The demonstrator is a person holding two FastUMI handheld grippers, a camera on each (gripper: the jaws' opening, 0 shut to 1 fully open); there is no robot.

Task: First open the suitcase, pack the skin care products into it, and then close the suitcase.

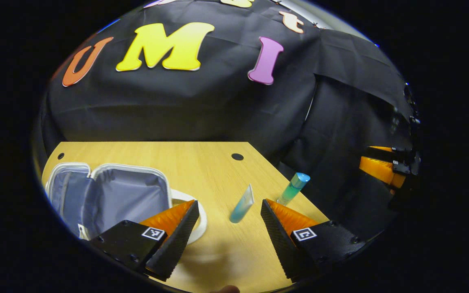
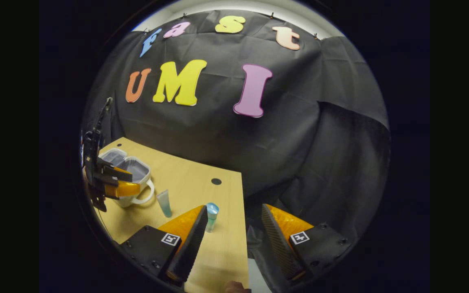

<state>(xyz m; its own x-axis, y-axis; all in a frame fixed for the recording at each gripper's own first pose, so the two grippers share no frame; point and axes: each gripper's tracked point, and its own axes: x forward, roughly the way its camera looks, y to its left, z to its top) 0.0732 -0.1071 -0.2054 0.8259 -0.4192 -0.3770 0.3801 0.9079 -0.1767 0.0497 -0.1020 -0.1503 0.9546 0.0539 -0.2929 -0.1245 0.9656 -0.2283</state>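
suitcase: small white case point(image 1: 108, 191) lies open on the counter point(image 1: 202, 162), grey lining up, lid leaning back; it looks empty from here, so the opening step seems done.
tube: blue-green squeeze tube point(image 1: 242, 204) lies on the counter straight ahead of the left tool point(image 1: 229, 228), in line with the gap between its fingers; its flat crimped end points away and up-right, its cap end sits nearer the tool.
bottle: a second product with a blue cap point(image 1: 294, 188) stands near the counter's right edge, just beyond the tube; in the right gripper view it point(image 2: 211, 216) sits just past the right tool's own left finger.
which tool is nearer: the left tool is better lined up on the tube; the right tool point(image 2: 231, 234) hangs over the counter's edge, closer to the bottle.
left tool: spread wide, nothing between the fingers, touching nothing.
right tool: also spread wide and empty.
coming move: likely a forward reach onto the tube, closing across its width, then a carry left to the case.
risk: the tube is flat and low, so the fingers could scrape the counter or slide off.
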